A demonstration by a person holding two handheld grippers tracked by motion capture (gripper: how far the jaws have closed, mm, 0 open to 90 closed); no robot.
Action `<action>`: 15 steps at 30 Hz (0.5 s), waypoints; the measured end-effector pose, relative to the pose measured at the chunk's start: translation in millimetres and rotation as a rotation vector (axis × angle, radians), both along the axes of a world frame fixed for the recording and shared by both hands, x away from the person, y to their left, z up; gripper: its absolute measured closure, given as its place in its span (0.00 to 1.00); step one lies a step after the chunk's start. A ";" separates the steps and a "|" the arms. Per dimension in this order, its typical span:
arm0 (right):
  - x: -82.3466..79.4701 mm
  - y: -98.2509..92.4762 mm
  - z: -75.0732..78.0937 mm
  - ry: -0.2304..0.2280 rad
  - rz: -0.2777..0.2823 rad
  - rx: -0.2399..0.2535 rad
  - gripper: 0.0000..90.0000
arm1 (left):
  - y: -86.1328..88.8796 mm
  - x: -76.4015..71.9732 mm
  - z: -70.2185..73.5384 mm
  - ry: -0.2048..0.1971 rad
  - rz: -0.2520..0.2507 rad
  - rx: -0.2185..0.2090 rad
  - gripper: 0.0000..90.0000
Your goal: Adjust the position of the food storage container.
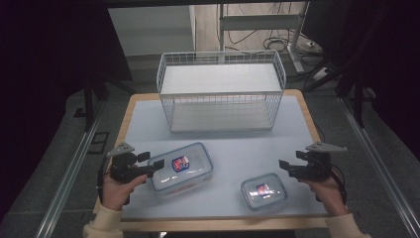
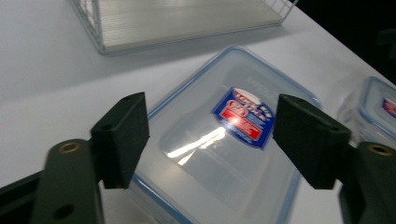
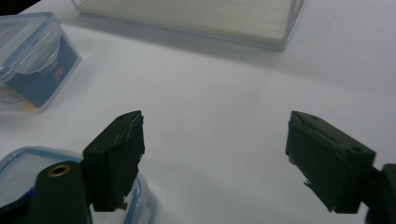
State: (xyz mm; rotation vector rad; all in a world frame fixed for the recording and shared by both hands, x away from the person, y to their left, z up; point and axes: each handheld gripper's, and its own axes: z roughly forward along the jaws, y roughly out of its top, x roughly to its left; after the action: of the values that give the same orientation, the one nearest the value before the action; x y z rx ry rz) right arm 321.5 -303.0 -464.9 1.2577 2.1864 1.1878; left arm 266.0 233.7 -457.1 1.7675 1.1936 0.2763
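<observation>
Approach step: left gripper (image 1: 153, 168) wide open, empty, over large clear blue-rimmed lidded plastic container (image 1: 181, 168); right gripper (image 1: 283, 165) wide open, empty, beside small matching container (image 1: 264, 191). Next: lower, straddle, close.

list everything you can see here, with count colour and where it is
large container: 1, clear with blue-edged lid and a red and blue label, near left of the table, at the left hand-held gripper's tips
small container: 1, clear with blue-edged lid and the same kind of label, near right of the table
wire basket: 1, white, far middle of the table, nothing seen in it
table: 1, pale top with a wooden edge
cables: several, dark, on the floor beyond the table
left hand-held gripper: 1, black, jaws open over the large container's left end
right hand-held gripper: 1, black, jaws open, right of the small container
hands: 2, in cream sleeves, at the near edge
</observation>
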 end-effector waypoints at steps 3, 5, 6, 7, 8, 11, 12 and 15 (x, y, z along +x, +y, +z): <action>-1.2 0.4 0.3 -0.010 0.001 -0.006 0.23 | -0.6 -0.9 3.9 -0.007 -0.008 -0.006 0.36; -0.1 -0.4 -1.0 -0.005 0.004 -0.001 0.23 | -1.5 0.4 4.5 -0.004 -0.016 -0.012 0.41; 1.9 -1.5 -2.6 0.003 -0.001 -0.001 0.23 | -2.9 1.0 3.0 0.004 -0.028 -0.007 0.49; 1.9 -1.5 -2.6 0.003 -0.001 -0.001 0.23 | -2.9 1.0 3.0 0.004 -0.028 -0.007 0.53; 2.6 -2.2 -3.5 0.006 0.000 0.000 0.23 | -3.7 0.8 2.0 0.015 -0.024 0.007 0.53; 2.8 -2.8 -5.0 0.014 -0.003 -0.001 0.24 | -4.2 -1.7 0.2 0.027 -0.028 0.006 0.72; 2.3 -2.7 -5.0 0.019 -0.007 -0.001 0.24 | -4.5 -3.7 1.2 0.031 -0.046 -0.011 0.78; 1.6 -2.4 -4.4 0.022 -0.005 0.001 0.24 | -6.5 -6.4 2.9 0.033 -0.065 -0.023 0.87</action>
State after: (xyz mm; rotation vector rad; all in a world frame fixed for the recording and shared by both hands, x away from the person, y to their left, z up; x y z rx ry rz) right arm 323.1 -305.4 -469.4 1.2822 2.1965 1.1791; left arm 259.7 227.2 -454.2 1.7932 1.1558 0.1954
